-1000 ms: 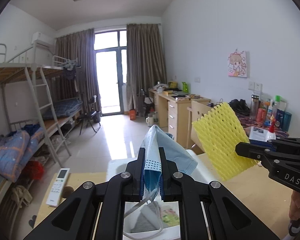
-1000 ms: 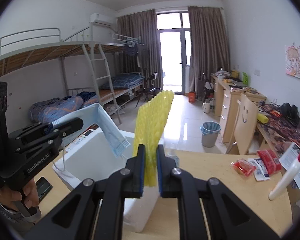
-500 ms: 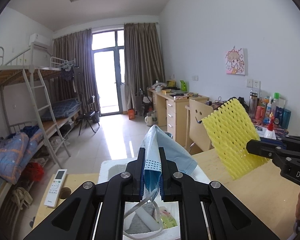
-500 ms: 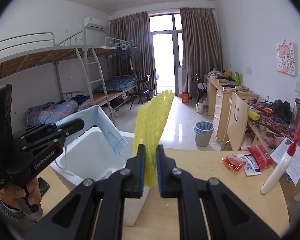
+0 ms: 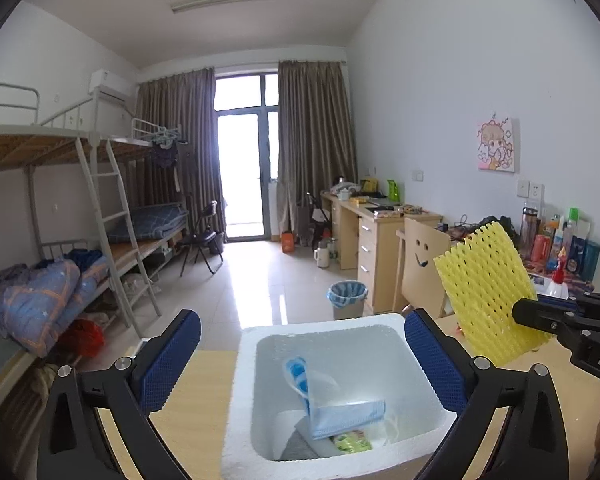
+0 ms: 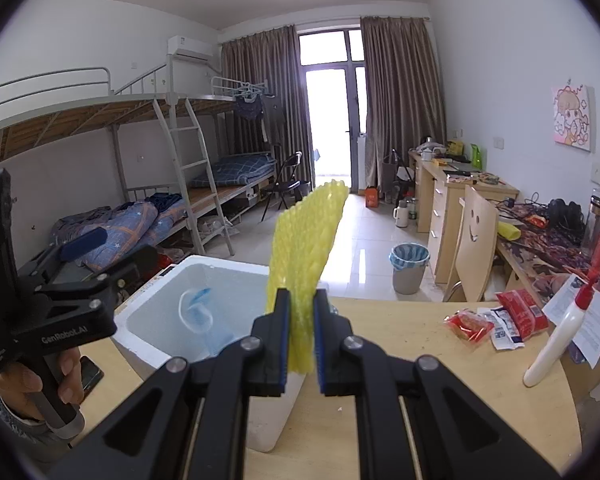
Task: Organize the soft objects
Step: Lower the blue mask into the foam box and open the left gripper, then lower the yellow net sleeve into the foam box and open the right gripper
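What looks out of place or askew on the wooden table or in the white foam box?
Nothing looks damaged or spilled. The light blue face mask lies crumpled and askew in the white foam box. Red snack packets lie scattered on the wooden table.

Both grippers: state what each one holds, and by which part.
The right gripper clamps the yellow foam net by its lower end. The left gripper holds nothing: its jaws have just opened, and the blue face mask is in the white foam box.
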